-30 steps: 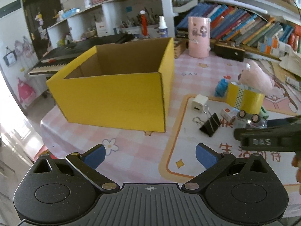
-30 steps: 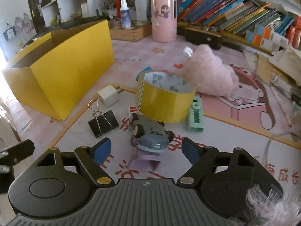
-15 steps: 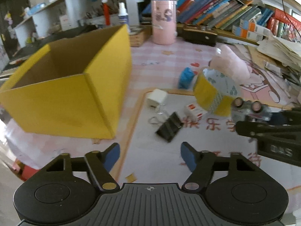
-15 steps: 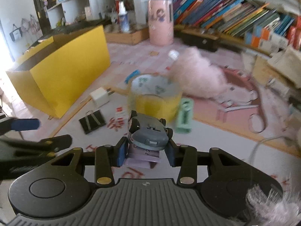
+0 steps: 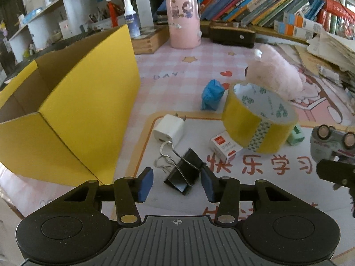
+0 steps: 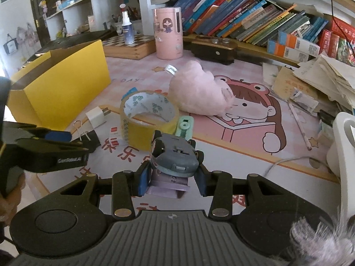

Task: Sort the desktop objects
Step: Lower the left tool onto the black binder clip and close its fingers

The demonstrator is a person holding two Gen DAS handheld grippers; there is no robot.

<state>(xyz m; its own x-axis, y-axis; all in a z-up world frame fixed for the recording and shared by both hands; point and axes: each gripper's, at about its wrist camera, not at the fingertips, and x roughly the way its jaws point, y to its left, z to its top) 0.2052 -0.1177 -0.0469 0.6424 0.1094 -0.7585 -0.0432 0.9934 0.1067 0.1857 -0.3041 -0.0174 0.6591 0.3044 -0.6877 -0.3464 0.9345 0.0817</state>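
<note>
right gripper (image 6: 170, 182) jaws clamped on grey toy car (image 6: 174, 157); narrow hold, could tip out. left gripper (image 5: 176, 185) jaws just closing, still apart astride black metal binder clip (image 5: 183, 174) on tabletop (image 5: 177, 71); wire handles ahead might snag or skid clip away.
</note>
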